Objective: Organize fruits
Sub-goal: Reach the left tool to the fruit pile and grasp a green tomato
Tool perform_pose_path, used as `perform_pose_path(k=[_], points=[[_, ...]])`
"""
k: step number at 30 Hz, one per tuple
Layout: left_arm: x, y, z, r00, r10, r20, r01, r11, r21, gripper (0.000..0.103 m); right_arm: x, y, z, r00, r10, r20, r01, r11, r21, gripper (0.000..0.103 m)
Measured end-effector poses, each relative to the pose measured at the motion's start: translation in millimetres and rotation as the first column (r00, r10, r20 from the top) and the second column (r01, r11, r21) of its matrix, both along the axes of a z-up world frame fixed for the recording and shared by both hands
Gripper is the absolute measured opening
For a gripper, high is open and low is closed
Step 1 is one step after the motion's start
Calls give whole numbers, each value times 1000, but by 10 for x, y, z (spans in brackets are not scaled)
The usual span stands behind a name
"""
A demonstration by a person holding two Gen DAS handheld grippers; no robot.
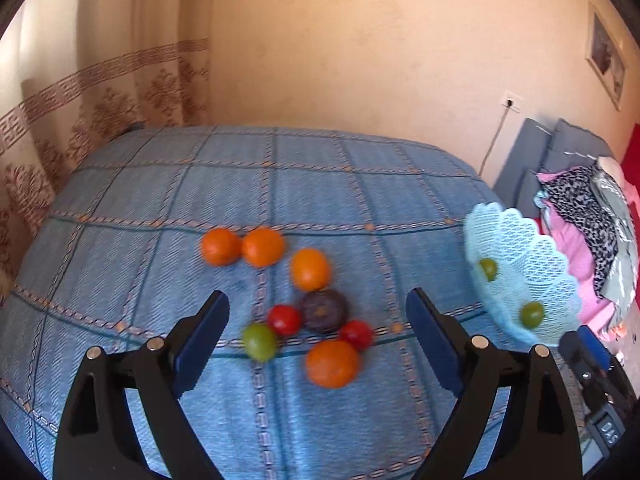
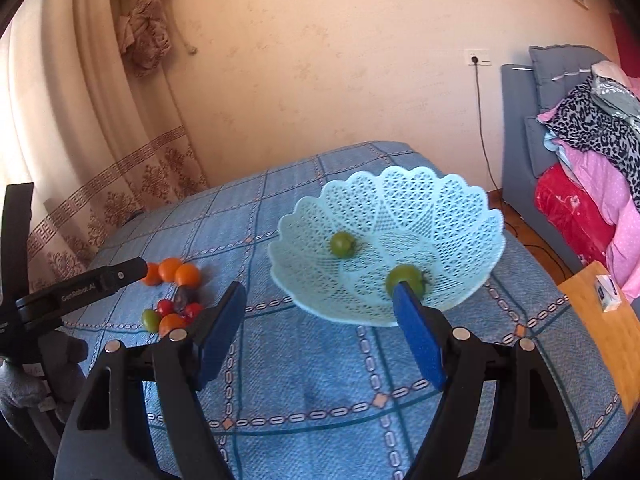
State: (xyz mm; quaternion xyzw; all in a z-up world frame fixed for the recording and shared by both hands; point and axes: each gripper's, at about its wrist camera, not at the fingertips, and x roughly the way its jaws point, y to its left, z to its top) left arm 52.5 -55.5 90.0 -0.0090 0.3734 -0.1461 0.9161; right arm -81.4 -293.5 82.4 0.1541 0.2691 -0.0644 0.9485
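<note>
A cluster of fruit lies on the blue checked cloth: several oranges (image 1: 263, 247), two red fruits (image 1: 284, 319), a dark plum (image 1: 324, 310) and a green fruit (image 1: 260, 341). My left gripper (image 1: 318, 304) is open and empty, just above and in front of the cluster. A light blue lattice basket (image 2: 460, 216) holds two green fruits (image 2: 343, 244). It also shows in the left wrist view (image 1: 532, 264). My right gripper (image 2: 320, 296) is open and empty at the basket's near rim. The fruit cluster (image 2: 172, 300) lies to its left.
The cloth-covered table (image 1: 160, 200) ends at a beige wall behind. A patterned curtain (image 1: 60, 128) hangs at the left. A grey sofa with piled clothes (image 2: 592, 152) stands at the right. A wooden surface (image 2: 600, 332) sits beside the table's right edge.
</note>
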Motion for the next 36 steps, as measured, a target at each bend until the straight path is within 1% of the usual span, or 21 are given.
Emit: perform_pose_path(k=[5,7,9,13,17,24,28,30,32,35,36], points=[[43,193,-178,999,24,-23,-24,1000,16,89,71,179,-53,999,47,-26,-47,999,-11,77],[56,225,-234,999,24,-32,-24,1000,20,86,105,253,-75,997,64,-38,-65,998,-13,77],[63,262,-306,999,19,-48,-18,1000,23,80,133,307,-88,996,79,-47,-80,997,-20,77],[77,306,-436,997,7,-76,-5,1000,27,71,176,436,-135,992,108,-68,-111,993,-32,77],[94,338,-548,995,-3,-103,5,1000,25,55,220,529,-203,987,130,-94,-134,990,-36,77],[151,372,-673,991,-12,-133,14,1000,16,43,285,646,-265,979,161,-123,-167,985,-43,77],[165,351,-701,992,-17,-124,20,1000,22,40,328,695,-299,974,180,-139,-186,982,-36,77],[163,332,-699,993,-28,-115,31,999,24,36,347,724,-319,971,188,-147,-195,980,-34,77],[160,314,-703,993,-43,-110,45,999,21,29,371,754,-336,968,197,-154,-204,978,-30,77],[128,297,-677,995,-56,-87,58,998,19,28,403,808,-359,963,214,-165,-221,975,-24,77],[91,302,-630,996,-63,-63,64,998,11,27,411,830,-363,961,219,-168,-227,974,-26,77]])
